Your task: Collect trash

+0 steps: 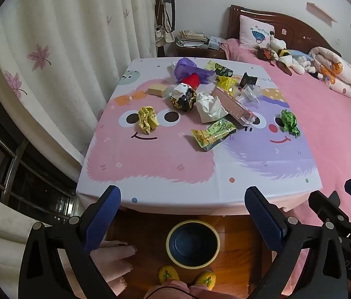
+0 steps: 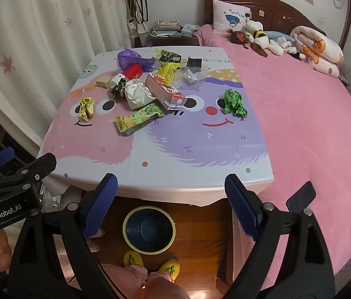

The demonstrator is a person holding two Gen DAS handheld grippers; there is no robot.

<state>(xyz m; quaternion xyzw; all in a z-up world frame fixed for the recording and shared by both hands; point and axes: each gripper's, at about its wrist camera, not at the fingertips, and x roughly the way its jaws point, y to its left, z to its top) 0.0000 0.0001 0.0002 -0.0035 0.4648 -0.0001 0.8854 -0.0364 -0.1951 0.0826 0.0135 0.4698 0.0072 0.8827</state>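
Trash lies on a cartoon-print tablecloth: a crumpled yellow wrapper, a green-yellow snack bag, a crumpled green wrapper, white tissue, a red-brown box and a purple bag. A dark blue bin with a yellow rim stands on the floor below the near table edge. My left gripper and right gripper are both open and empty, above the bin, short of the table.
A pink bed with pillows and plush toys adjoins the table on the right. White curtains and a window hang on the left. A nightstand with books is at the back. My slippered feet stand by the bin.
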